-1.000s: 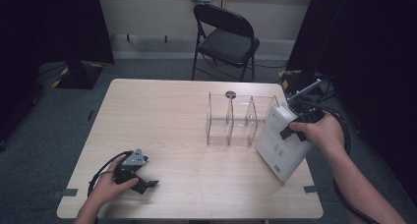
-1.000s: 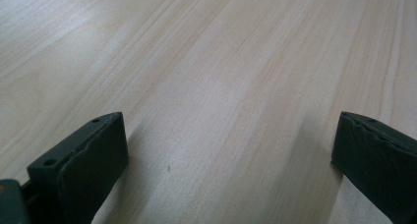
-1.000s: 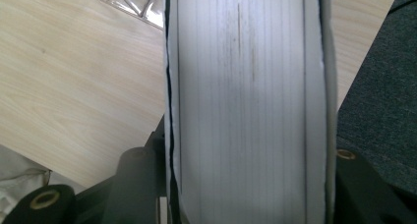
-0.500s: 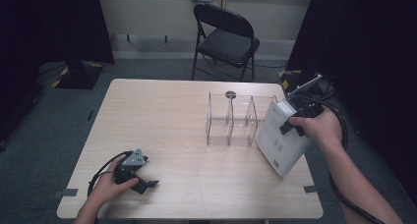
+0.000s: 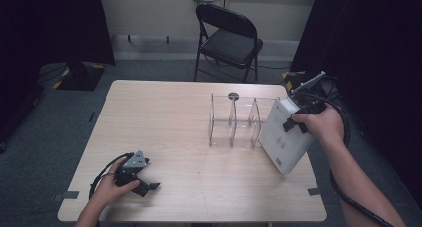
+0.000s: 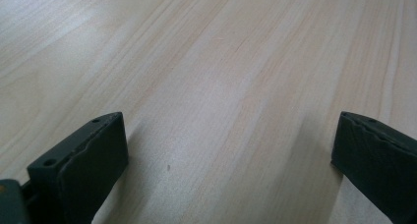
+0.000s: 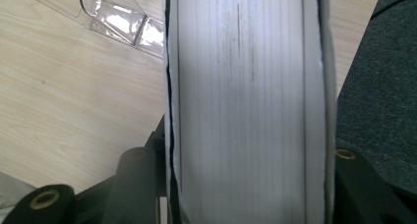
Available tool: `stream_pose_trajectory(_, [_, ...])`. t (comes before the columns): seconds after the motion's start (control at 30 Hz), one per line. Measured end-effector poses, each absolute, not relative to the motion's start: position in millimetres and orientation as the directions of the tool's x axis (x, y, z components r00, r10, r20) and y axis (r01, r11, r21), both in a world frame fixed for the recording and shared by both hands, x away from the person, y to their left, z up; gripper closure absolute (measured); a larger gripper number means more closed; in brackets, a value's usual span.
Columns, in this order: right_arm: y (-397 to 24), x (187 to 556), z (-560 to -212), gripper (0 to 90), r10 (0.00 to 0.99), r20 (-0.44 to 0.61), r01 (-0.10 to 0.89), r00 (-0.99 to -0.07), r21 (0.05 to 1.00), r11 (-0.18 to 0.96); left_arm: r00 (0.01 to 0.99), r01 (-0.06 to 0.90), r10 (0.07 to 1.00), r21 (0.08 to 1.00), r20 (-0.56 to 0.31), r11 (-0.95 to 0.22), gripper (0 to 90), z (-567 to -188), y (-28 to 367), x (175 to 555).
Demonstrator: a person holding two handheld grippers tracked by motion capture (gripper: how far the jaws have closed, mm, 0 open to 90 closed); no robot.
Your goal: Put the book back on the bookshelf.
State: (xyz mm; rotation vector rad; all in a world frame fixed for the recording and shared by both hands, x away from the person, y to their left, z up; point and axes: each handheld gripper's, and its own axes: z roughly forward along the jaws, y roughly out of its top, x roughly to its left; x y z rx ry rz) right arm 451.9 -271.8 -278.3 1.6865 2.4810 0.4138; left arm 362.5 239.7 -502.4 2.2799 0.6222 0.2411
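Observation:
A thick white book [image 5: 284, 140] hangs tilted over the table's right edge, its lower corner toward the front. My right gripper [image 5: 294, 121] is shut on its upper end, one jaw on each cover; in the right gripper view the book's page edge [image 7: 246, 101] fills the gap between the jaws. Just left of the book stands a clear acrylic rack [image 5: 233, 120] with upright dividers, whose corner [image 7: 123, 25] also appears in that view. My left gripper [image 5: 147, 185] rests on the table's front left, held by a hand, jaws open over bare wood [image 6: 231, 135].
The light wooden table [image 5: 164, 117] has dark carpet around it. A black folding chair [image 5: 226, 38] stands behind the far edge. The gripper's cable [image 5: 343, 187] loops down along the right forearm.
The right hand has raised the book slightly and brought it a touch closer to the rack. The left gripper has stayed where it was.

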Motion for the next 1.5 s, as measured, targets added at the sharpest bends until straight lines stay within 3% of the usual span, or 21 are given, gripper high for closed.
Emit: stream_pose_trajectory(1.5, [-260.0,483.6,-274.2,52.2,0.946,0.06,0.915,-0.319,0.281,0.291,0.862,0.365,0.507,0.71,-0.013,-0.602,0.0,-502.3,242.0,360.0])
